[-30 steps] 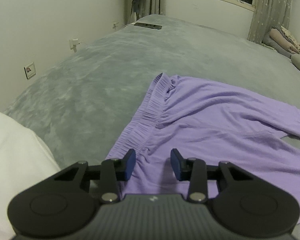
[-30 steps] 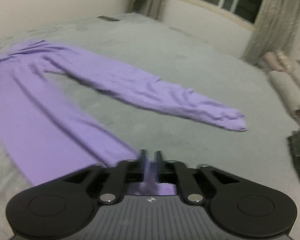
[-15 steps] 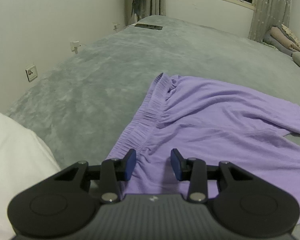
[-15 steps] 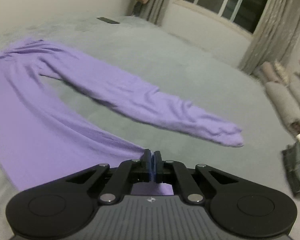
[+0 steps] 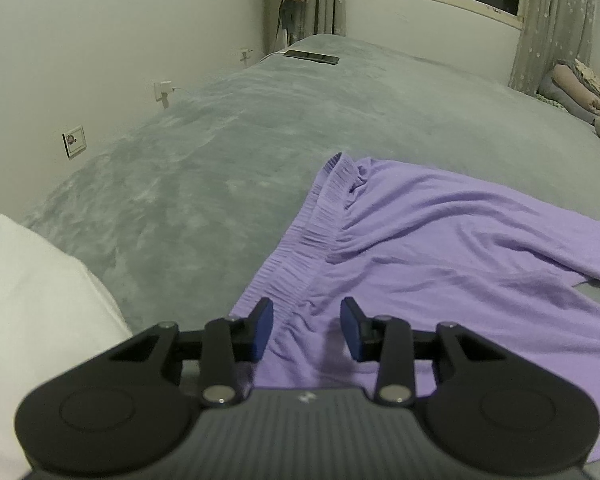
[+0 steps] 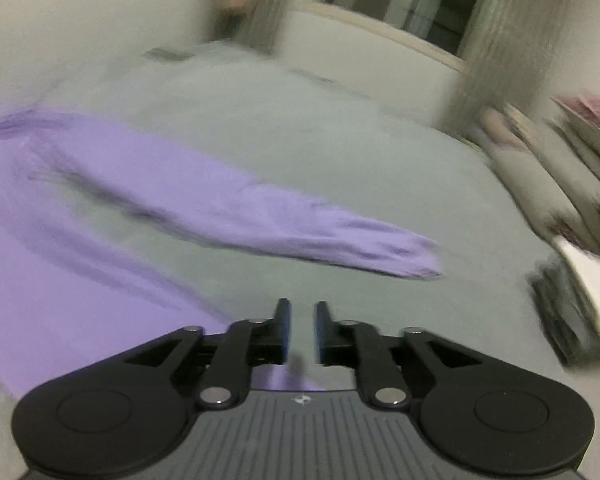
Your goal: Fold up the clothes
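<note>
no readable text, label, brand name or number in either view, only a small pale emblem without letters on the ribbed grey body of the left gripper (image 5: 306,330) and the same on the right gripper (image 6: 300,330), too small to make out

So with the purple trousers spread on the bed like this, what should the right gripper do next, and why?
Probably reach to the far leg's cuff and pinch it. The right gripper has just been opening, with nothing between its fingers, and the trousers lie with legs splayed apart, so bringing one leg onto the other looks like the first fold.
</note>
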`<state>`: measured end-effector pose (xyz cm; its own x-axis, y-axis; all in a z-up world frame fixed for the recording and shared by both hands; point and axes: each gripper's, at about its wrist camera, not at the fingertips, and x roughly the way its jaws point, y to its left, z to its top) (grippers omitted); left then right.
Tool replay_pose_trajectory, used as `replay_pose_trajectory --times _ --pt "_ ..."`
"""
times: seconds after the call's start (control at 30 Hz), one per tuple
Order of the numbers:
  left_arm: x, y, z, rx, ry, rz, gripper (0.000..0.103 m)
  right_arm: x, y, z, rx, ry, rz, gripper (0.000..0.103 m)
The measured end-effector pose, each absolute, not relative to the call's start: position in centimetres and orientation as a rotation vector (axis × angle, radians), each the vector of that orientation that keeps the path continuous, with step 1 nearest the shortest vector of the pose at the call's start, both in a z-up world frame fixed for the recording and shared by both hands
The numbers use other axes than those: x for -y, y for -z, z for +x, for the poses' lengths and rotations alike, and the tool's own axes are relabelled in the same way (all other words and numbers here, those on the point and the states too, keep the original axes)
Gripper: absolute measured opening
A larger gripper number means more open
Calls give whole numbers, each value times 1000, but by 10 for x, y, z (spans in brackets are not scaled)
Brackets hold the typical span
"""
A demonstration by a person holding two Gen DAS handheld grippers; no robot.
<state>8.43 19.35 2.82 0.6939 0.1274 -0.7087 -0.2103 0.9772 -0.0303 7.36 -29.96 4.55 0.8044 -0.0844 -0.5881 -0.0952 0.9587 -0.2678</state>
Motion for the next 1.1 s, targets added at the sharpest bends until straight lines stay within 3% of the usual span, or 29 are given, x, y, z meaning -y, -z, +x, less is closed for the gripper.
replay_pose_trajectory --times 0.23,0.43,0.7,0.73,0.77,0.8,0.83,1.1 --pt "-190 -28 83 -785 -176 -110 35 346 -46 69 -787 175 -273 37" --pt "-189 -28 84 -788 -173 -104 35 368 -28 70 -922 237 -230 38" --pt "-186 -26 85 -789 -173 -97 35 391 -30 57 -931 256 -115 38" --pt "-186 -26 84 -789 -172 -97 35 393 -25 59 -947 250 -98 38" --pt "-186 -26 84 -789 -172 -98 35 393 -22 61 -947 237 -88 29" --pt "-187 -26 84 -789 -173 -99 35 394 -20 62 -944 224 -79 19" --pt "-187 -26 84 -789 -173 -100 35 394 -21 63 -942 213 -62 3" --pt "-187 -25 86 -786 -188 -104 35 391 -34 59 -852 329 -105 2"
